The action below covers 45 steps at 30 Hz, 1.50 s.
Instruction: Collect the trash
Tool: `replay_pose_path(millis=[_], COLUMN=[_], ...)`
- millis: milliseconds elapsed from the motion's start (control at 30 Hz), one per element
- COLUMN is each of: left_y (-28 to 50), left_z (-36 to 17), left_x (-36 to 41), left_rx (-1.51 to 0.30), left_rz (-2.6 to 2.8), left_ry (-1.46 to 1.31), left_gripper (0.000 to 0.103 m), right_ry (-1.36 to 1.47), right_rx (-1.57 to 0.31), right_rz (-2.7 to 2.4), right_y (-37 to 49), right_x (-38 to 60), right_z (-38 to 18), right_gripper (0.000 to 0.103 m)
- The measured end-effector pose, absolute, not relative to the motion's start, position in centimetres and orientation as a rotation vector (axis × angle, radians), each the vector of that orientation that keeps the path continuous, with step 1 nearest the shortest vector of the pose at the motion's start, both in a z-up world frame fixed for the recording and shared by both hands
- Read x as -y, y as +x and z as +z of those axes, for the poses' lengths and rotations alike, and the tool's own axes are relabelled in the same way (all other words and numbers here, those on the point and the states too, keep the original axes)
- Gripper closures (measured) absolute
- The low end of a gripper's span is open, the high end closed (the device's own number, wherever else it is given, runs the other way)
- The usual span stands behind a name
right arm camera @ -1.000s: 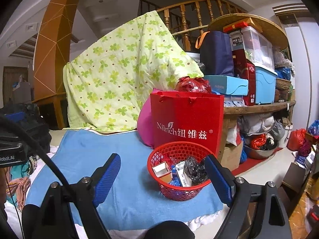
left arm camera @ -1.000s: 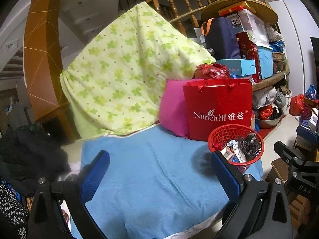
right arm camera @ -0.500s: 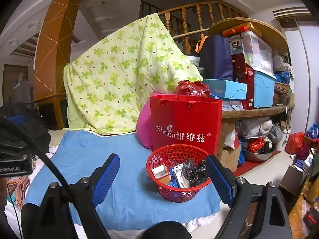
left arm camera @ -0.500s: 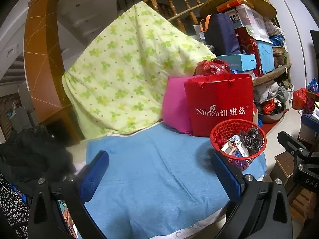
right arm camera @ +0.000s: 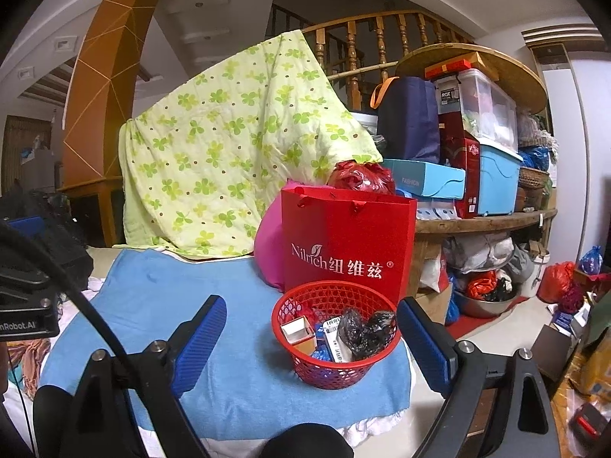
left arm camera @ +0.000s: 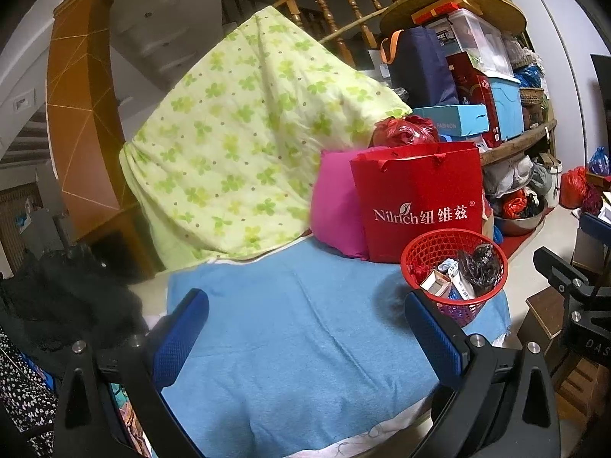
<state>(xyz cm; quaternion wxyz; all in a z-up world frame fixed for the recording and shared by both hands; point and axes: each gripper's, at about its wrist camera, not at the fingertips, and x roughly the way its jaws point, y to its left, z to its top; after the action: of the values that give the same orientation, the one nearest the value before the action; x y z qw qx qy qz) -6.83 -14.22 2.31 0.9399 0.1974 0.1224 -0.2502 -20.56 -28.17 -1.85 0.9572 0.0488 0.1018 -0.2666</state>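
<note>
Cluttered shelves of plastic storage bins (right arm camera: 492, 145) and a turned wooden stair railing (right arm camera: 382, 44) fill the far side, with a quilted clover-print blanket (right arm camera: 229, 141) draped in front. Nearer, a soft blue terry towel (right arm camera: 172, 316) covers the surface under my claws. At its far right corner sits the round red plastic-mesh basket (right arm camera: 324, 366), holding small cardboard boxes and a crumpled black plastic bag (right arm camera: 364, 330). Just behind it stands a stiff, glossy red paper gift bag (right arm camera: 347, 244), touching a rounded pink cushion (right arm camera: 269, 252) on its left. My left claw (left arm camera: 305, 328) is spread wide over bare towel, nothing between its 2 blue ribbed pads. My right claw (right arm camera: 309, 339) is spread wide too, gripping nothing, the basket just beyond its pads.
</note>
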Motion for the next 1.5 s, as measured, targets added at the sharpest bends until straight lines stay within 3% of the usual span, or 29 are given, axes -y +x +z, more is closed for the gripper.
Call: replay_pose_path(millis=[1500], left_y=[-7.34], left_z=[1.8], left_x=[14.88], left_rx=[-0.256], left_rz=[-0.524], left_ry=[0.416], left_gripper=[0.001], right_ry=[0.12], right_rx=[-0.21], right_rz=[-0.55], right_y=[-20.59], right_x=[28.16], right_z=[-1.88], right_gripper=[0.01])
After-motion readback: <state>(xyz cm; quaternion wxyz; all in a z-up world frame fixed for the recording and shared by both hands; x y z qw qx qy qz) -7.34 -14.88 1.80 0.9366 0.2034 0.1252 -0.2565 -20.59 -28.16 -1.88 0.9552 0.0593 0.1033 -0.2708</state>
